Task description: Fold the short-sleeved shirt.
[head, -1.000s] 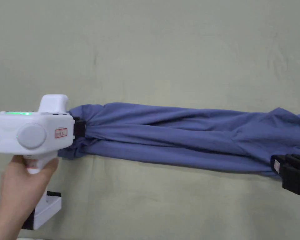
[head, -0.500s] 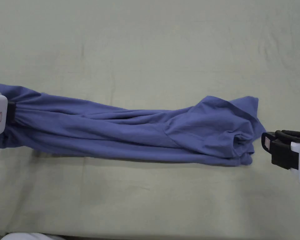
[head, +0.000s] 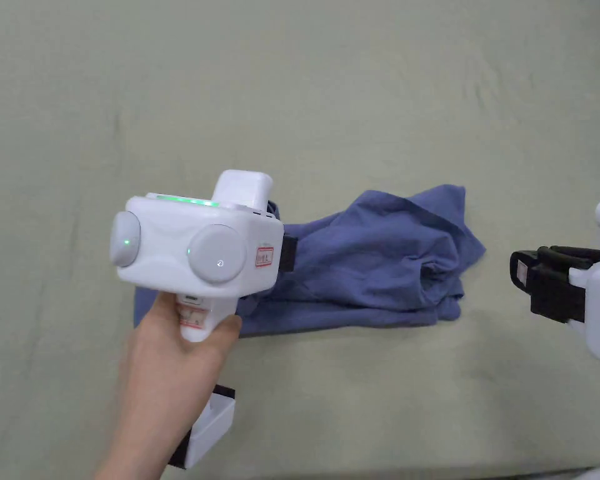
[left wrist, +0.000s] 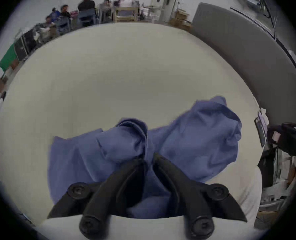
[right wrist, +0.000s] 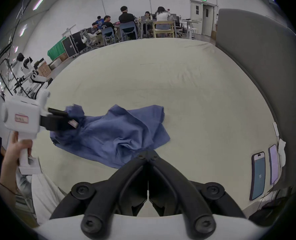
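Observation:
The blue short-sleeved shirt (head: pixel 380 269) lies bunched and doubled over on the pale sheet, also seen as the shirt (right wrist: pixel 117 134). My left gripper (head: pixel 287 253), held by a hand (head: pixel 167 375), hovers above the shirt's left part. In the left gripper view the left gripper (left wrist: pixel 149 159) is shut on a gathered ridge of the blue cloth (left wrist: pixel 195 139). My right gripper (head: pixel 519 275) hangs a short way right of the shirt's right end, apart from it. Seen from its own camera, the right gripper (right wrist: pixel 148 152) is shut with nothing between its jaws.
The pale green sheet (head: pixel 355 94) spreads wide on all sides of the shirt. A grey padded panel (right wrist: pixel 247 53) bounds the far right side. Two phones (right wrist: pixel 258 174) stand near that edge. Several people sit at tables (right wrist: pixel 126 22) far behind.
The left gripper has carried the shirt's left end to the right, over the rest, so the long stretched shirt is now short and doubled. The right gripper let go of the right end and drew back.

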The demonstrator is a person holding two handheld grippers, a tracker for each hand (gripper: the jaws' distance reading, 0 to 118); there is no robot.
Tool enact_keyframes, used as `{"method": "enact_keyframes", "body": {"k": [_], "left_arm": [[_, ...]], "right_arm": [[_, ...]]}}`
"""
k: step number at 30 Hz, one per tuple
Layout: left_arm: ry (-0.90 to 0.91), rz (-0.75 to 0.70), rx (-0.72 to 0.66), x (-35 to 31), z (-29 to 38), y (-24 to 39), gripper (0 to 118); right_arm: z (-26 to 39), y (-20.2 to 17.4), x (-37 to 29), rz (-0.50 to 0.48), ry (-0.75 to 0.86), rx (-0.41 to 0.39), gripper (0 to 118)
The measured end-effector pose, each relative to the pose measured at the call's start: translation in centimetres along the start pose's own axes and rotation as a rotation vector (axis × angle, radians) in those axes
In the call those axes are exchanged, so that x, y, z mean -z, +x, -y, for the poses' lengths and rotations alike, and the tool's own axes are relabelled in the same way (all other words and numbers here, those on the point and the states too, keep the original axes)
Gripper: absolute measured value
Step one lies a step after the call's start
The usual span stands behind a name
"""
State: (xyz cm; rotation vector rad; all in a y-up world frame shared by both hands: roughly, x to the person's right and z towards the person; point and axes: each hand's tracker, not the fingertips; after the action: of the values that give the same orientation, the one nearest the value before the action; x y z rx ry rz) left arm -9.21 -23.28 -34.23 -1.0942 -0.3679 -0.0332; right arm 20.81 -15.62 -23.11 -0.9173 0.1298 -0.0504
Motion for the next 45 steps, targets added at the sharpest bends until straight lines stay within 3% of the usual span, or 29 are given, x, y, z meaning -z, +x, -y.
{"method": "enact_keyframes", "body": {"k": [2, 4, 5, 6, 7, 11, 14, 15, 16, 17, 18, 24, 27, 29, 36, 40, 45], "left_arm": [[0.027, -0.051, 0.011, 1.1, 1.0, -0.4, 11], [0.036, -0.030, -0.035, 0.7, 1.3, -1.6, 26], [0.046, 0.001, -0.079, 0.0, 1.3, -2.3, 42], [0.053, 0.022, -0.107, -1.3, 1.3, -2.8, 72], [0.072, 0.023, -0.102, -3.0, 1.5, -3.4, 84], [0.304, -0.108, -0.037, -13.3, 1.8, -5.6, 84], [0.337, -0.192, -0.078, -16.0, 1.1, -8.4, 103], [0.280, -0.157, -0.121, -15.9, 0.8, -9.3, 103], [0.247, -0.111, -0.148, -14.9, 0.7, -10.3, 93], [0.276, -0.098, -0.140, -13.6, 0.8, -10.5, 57], [0.280, -0.120, -0.140, -11.9, 0.5, -10.1, 0], [0.023, -0.006, -0.019, -0.3, 0.4, -2.7, 0], [-0.028, -0.134, 0.089, 4.1, 1.6, 0.9, 0], [0.026, -0.234, 0.175, 2.7, 1.1, 3.2, 0], [0.038, -0.171, 0.304, 1.2, 0.9, 8.1, 0], [0.114, -0.039, 0.211, -3.7, 0.7, 7.0, 0], [0.227, -0.190, 0.144, -12.8, 1.7, 0.7, 0]], "right_arm": [[0.3, 0.5, -0.2, 0.013, -0.006, 0.007, 2], [0.5, 1.0, -0.2, 0.010, -0.013, 0.021, 2], [0.6, 1.3, -0.2, -0.002, -0.012, 0.037, 2], [0.6, 1.4, -0.2, -0.012, -0.011, 0.052, 2], [0.6, 1.5, -0.2, -0.019, -0.008, 0.063, 2], [0.7, 1.3, -0.2, -0.026, -0.009, 0.065, 2], [0.7, 0.9, 0.3, -0.012, -0.026, 0.042, 2], [0.7, 0.8, 0.5, -0.011, -0.028, 0.039, 2], [0.8, 0.7, 0.6, -0.012, -0.030, 0.039, 2], [0.8, 0.7, 0.7, -0.016, -0.033, 0.039, 2], [0.9, 0.7, 0.7, -0.020, -0.035, 0.042, 2], [1.3, 1.1, 1.2, 0.002, -0.068, 0.042, 2], [1.7, 1.9, 1.4, 0.017, -0.078, 0.069, 2], [1.8, 2.2, 1.3, 0.020, -0.080, 0.080, 2], [1.3, 2.0, 0.8, 0.016, -0.062, 0.074, 2], [0.7, 1.9, -0.3, -0.001, -0.027, 0.075, 2], [0.3, 1.2, -1.4, 0.005, -0.006, 0.057, 2]]}}
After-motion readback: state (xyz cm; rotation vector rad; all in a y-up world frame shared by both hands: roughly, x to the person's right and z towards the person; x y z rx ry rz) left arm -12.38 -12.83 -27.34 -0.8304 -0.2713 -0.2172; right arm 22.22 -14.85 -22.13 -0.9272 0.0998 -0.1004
